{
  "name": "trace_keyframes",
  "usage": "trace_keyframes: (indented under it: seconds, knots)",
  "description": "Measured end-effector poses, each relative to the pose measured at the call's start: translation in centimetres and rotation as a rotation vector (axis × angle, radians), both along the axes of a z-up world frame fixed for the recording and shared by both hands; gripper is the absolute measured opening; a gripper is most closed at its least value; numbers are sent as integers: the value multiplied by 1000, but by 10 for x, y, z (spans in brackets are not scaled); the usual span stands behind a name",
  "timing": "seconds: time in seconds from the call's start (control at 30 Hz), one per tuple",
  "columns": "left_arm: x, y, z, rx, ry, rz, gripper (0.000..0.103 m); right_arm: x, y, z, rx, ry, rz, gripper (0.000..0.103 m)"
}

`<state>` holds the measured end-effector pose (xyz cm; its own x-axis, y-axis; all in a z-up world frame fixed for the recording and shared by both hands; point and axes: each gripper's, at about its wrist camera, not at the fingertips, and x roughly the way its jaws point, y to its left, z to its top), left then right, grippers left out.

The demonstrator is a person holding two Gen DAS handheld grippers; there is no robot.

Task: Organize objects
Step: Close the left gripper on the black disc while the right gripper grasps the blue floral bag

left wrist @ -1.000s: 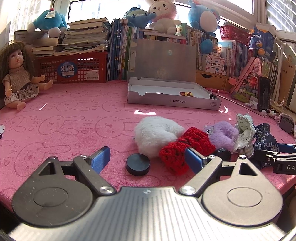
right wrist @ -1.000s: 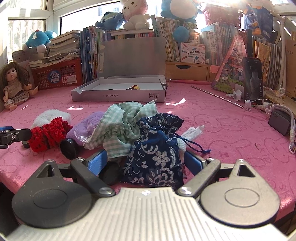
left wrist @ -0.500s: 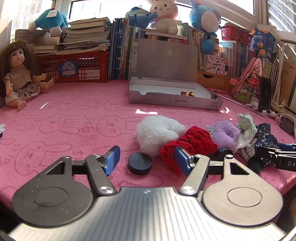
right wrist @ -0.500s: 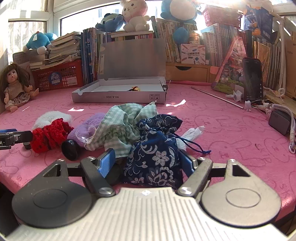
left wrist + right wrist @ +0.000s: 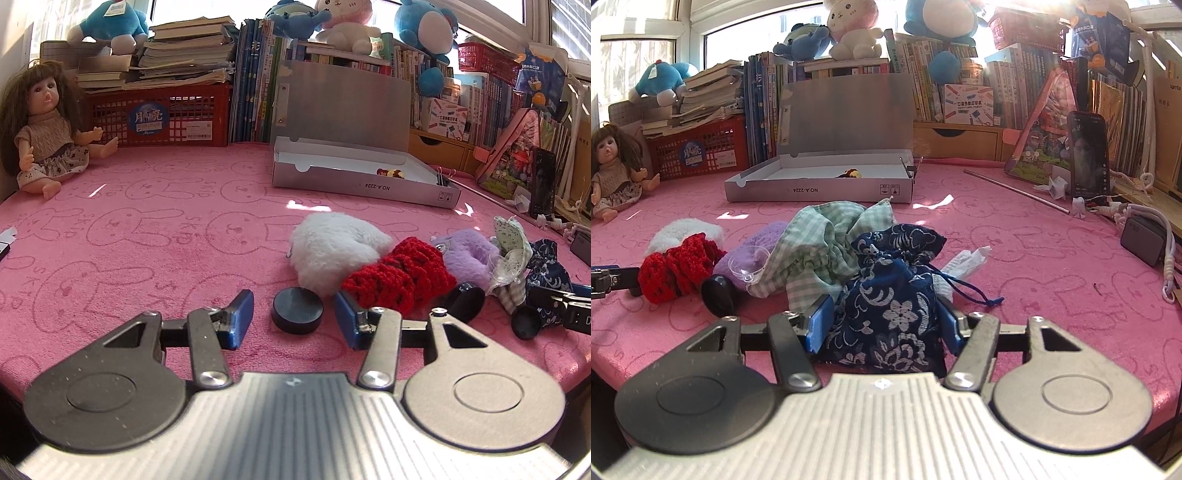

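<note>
Right wrist view, grey box [image 5: 820,192] printed upside-down "NO.A-2224"

Sunlit windows [image 5: 738,40] behind crammed bookshelves [image 5: 1015,74], pink rabbit-print tablecloth [image 5: 147,229].

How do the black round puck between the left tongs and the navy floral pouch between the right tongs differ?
The black puck is a small, hard, plain disc lying flat; the navy floral pouch is soft patterned cloth, bulging and cinched by a drawstring. The puck sits apart from the closing left tongs, with gaps on both sides; the pouch fills the gap of the closing right tongs. Both rest on the pink cloth.
</note>
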<state>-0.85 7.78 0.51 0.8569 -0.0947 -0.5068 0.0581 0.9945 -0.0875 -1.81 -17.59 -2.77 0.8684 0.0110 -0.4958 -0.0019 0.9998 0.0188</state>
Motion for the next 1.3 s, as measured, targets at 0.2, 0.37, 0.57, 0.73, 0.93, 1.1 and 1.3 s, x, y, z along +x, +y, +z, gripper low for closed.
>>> trace_keyframes:
  seconds: [0.2, 0.37, 0.57, 0.73, 0.93, 1.1, 1.3]
  knots:
    - [7, -1, -6, 3, 15, 3, 55, 2, 1, -2, -7, 6, 1, 63]
    - [10, -4, -7, 21, 9, -3, 55, 3, 1, -3, -9, 7, 3, 63]
    - [12, -4, -8, 29, 6, 0, 55, 3, 0, -4, -6, 7, 2, 62]
    - [11, -3, -7, 24, 3, 11, 42, 3, 0, -3, -2, 7, 1, 58]
    - [8, -2, -3, 20, -11, 10, 37, 0, -1, 1, 17, -11, -6, 47]
    - [5, -4, 3, 24, -29, 6, 37, -2, -2, 9, 29, -27, -9, 34]
    - [2, -3, 11, 16, -49, 10, 37, -4, -3, 23, 30, -65, -9, 30]
